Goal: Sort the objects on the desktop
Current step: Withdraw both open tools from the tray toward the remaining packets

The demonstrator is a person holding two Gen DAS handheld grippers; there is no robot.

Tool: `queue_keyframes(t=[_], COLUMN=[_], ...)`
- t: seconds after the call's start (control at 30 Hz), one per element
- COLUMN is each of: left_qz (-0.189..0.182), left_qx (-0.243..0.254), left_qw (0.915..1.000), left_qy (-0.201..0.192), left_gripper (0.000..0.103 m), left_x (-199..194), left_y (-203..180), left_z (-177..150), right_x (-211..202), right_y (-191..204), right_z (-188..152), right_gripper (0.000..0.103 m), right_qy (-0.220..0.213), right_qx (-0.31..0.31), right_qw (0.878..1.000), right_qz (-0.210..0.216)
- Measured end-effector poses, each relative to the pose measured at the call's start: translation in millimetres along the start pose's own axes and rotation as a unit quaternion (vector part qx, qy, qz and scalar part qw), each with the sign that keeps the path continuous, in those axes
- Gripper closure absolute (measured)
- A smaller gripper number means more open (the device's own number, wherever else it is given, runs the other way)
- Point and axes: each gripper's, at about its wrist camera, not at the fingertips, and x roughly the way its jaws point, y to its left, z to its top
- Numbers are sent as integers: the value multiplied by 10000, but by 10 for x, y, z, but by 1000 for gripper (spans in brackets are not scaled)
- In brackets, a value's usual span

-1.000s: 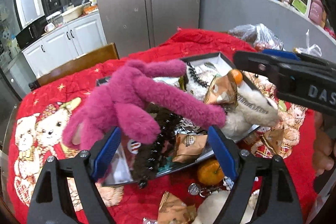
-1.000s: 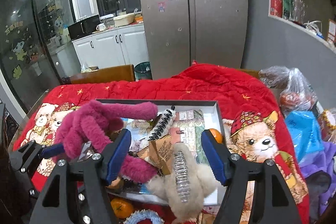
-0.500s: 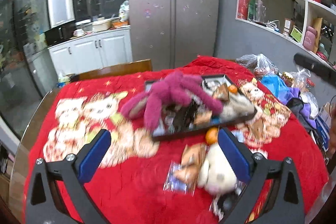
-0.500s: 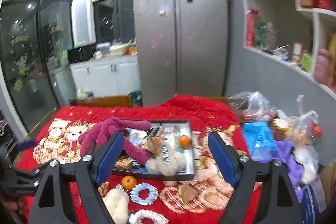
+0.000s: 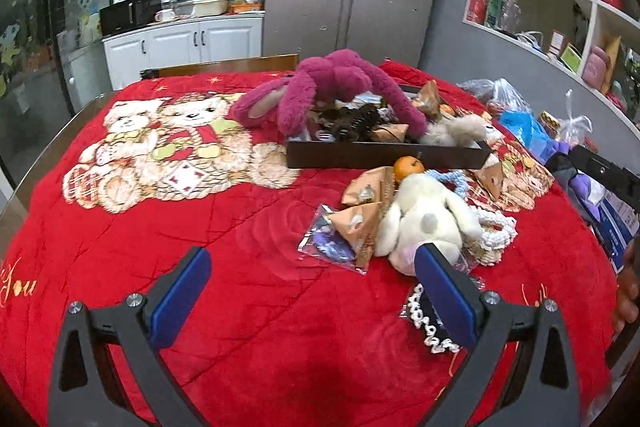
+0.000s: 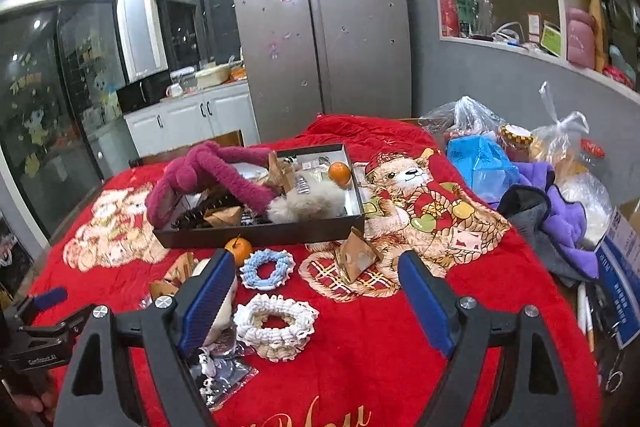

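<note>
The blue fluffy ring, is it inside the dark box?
No, the blue fluffy ring lies on the red blanket in front of the dark box.

table [image 6: 400, 367]: covered by red blanket with bear print | on it: dark tray [image 6: 260, 233] toward the far side; orange [image 6: 239, 251], blue ring [image 6: 267, 269] and white ring [image 6: 276, 323] in front of tray; white plush toy [image 5: 424, 219]; paper packets [image 5: 360, 223] | right edge: plastic bags [image 6: 480, 155], purple cloth [image 6: 568, 223]

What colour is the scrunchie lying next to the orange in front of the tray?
Light blue scrunchie; clearest in the right wrist view.
</note>
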Motion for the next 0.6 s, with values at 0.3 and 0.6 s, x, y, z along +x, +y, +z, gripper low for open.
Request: queue_keyframes(t=[0.3,0.6], left_qz=[-233,32], left_qx=[-54,218], left_qw=[9993,9984], left_qy=[296,517], left_gripper=[1,1], left_x=[319,686], left_y=[-56,-119], left_z=[44,229], right_x=[105,403], right_y=[47,10], right_z=[-34,230], right_gripper=[17,17], right_qy=[228,453], right_qx=[-102,-282], right_qw=[9997,9986], right_qz=[-6,54])
